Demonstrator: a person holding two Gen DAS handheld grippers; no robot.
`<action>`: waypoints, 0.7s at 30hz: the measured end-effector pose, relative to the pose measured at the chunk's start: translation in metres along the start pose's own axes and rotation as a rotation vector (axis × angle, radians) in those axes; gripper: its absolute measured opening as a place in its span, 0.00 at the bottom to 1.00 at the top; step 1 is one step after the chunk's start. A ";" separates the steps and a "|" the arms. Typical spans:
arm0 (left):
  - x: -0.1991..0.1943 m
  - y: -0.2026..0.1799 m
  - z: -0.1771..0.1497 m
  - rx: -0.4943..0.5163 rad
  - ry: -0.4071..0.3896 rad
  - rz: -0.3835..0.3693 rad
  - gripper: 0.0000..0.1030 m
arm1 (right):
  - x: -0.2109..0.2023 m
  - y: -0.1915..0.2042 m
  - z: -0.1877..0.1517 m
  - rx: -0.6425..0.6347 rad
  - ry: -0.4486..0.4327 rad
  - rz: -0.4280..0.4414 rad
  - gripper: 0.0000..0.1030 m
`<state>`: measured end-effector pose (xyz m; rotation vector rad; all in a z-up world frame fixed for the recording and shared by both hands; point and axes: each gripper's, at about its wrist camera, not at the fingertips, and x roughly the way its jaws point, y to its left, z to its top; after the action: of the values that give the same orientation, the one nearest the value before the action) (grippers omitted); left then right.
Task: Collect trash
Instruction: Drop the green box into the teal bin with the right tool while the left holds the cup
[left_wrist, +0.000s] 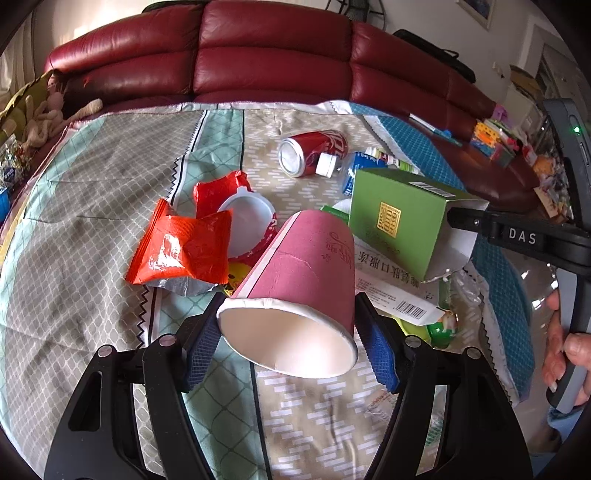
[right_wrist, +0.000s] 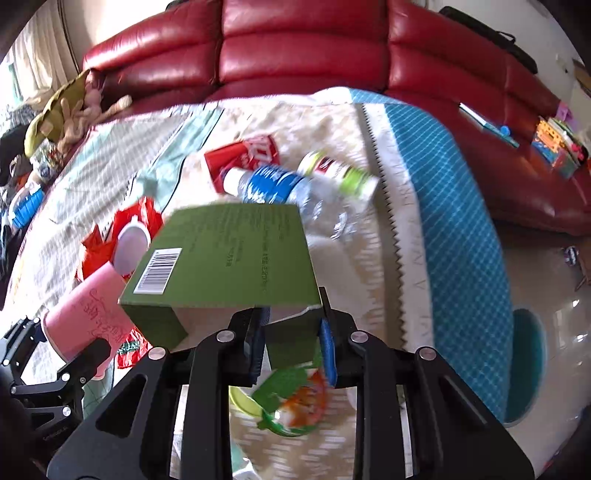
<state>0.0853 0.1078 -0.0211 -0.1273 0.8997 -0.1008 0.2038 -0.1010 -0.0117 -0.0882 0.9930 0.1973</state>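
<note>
A pink paper cup (left_wrist: 306, 258) lies on its side with its white mouth towards me, and my left gripper (left_wrist: 288, 319) is shut on it, a blue pad on either side near the rim. The right wrist view shows the same cup (right_wrist: 88, 306) at the lower left. A green carton (left_wrist: 391, 214) with a gold seal is tilted up beside the cup. My right gripper (right_wrist: 291, 317) is shut on the torn wall at the open end of this carton (right_wrist: 221, 266). In the left wrist view that gripper (left_wrist: 458, 218) reaches in from the right.
On the patterned cloth (left_wrist: 92, 206) lie an orange wrapper (left_wrist: 181, 247), a white lid (left_wrist: 245, 221) on red foil, a cola can (left_wrist: 314, 151), a blue-labelled bottle (right_wrist: 273, 184), a white printed box (left_wrist: 395, 288) and a green wrapper (right_wrist: 291, 398). A red sofa (left_wrist: 273, 62) stands behind. A hand (left_wrist: 565, 347) grips the right handle.
</note>
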 end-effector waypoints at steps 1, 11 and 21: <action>-0.003 -0.004 0.001 0.004 -0.008 -0.001 0.68 | -0.007 -0.005 0.001 -0.002 -0.013 -0.006 0.22; -0.019 -0.061 0.011 0.103 -0.048 -0.008 0.68 | -0.042 -0.068 -0.009 0.063 -0.022 0.002 0.02; -0.024 -0.090 0.012 0.138 -0.041 -0.008 0.68 | -0.064 -0.105 -0.022 0.087 -0.057 -0.015 0.02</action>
<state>0.0773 0.0230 0.0189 -0.0046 0.8486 -0.1661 0.1730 -0.2154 0.0284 -0.0105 0.9427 0.1423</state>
